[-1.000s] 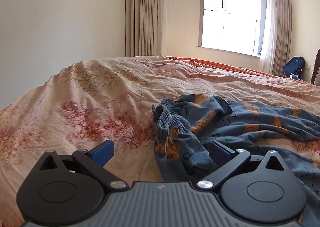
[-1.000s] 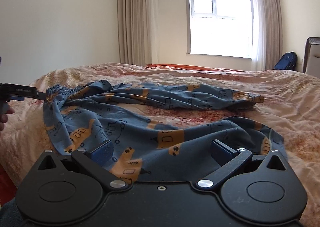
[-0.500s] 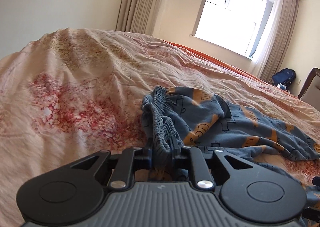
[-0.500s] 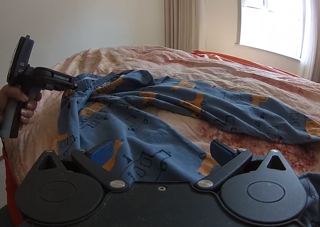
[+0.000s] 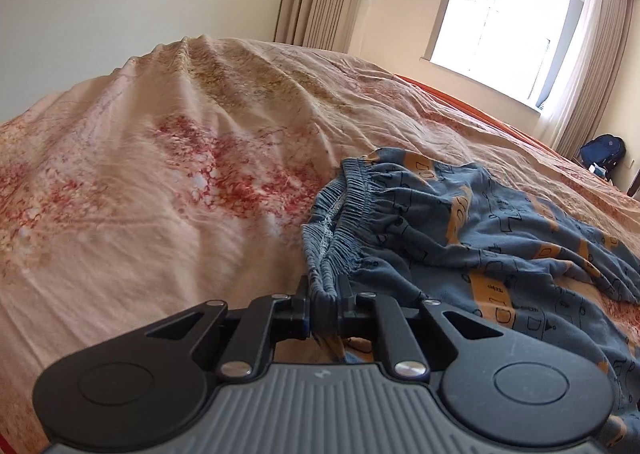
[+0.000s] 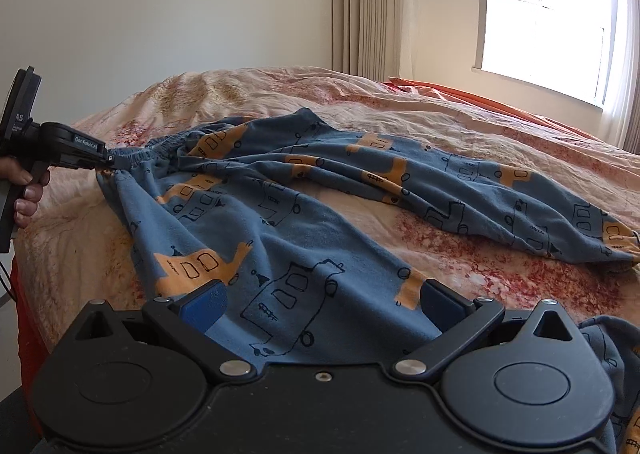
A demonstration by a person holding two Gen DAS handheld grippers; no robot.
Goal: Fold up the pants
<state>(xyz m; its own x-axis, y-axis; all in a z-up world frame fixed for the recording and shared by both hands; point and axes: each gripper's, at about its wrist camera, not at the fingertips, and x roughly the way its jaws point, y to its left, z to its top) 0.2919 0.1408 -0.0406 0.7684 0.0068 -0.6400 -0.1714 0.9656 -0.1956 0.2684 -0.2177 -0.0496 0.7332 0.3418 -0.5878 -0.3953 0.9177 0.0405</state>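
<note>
Bed [image 5: 168,181]: covered by wrinkled peach floral sheet. Curtained window [image 6: 540,13] beyond far edge.
Pants [image 6: 304,213]: blue, orange vehicle print, spread crumpled across bed near its front edge; one leg reaches toward right edge, other leg runs under right gripper.
Left gripper [image 5: 324,308]: jaws just closed, now pinching elastic waistband [image 5: 340,221] near left front corner of bed.
Right gripper [image 6: 320,304]: jaws spread wide over leg fabric; pad contact with cloth probably none, view unclear.
</note>
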